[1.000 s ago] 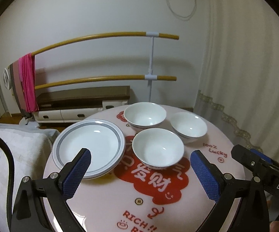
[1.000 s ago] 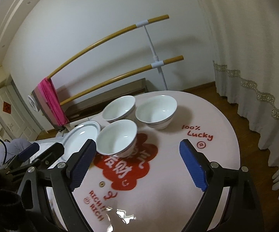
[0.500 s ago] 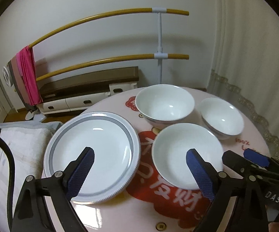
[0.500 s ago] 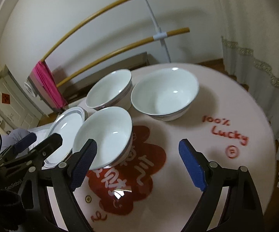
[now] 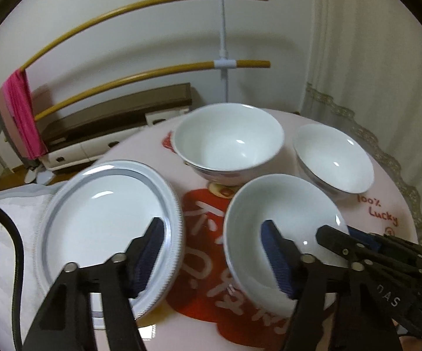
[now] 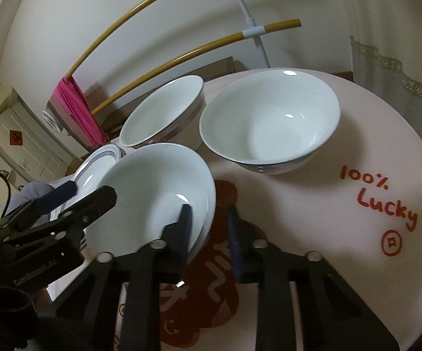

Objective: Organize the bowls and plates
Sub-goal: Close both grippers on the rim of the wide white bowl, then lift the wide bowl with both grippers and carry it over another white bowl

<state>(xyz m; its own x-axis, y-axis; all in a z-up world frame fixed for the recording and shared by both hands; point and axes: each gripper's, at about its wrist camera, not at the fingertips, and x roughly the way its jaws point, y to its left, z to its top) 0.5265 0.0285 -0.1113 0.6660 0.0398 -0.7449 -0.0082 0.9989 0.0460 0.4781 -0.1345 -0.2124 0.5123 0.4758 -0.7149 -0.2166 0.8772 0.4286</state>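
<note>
Bowls and plates share the round desk [image 6: 371, 134]. Right gripper [image 6: 208, 228] has just been closing, its pads straddling the near bowl's [image 6: 152, 193] rim, whether pressing I cannot tell. Left gripper [image 5: 211, 251] is half-shut after closing too, one finger over the plate [image 5: 103, 213], the other inside that bowl, gripping nothing.

Left gripper [image 5: 211, 251] in matte black plastic, ribbed navy pads, silver round screws, black cable [image 5: 5, 234], right gripper [image 6: 208, 231] alike, white lettering on its body
</note>
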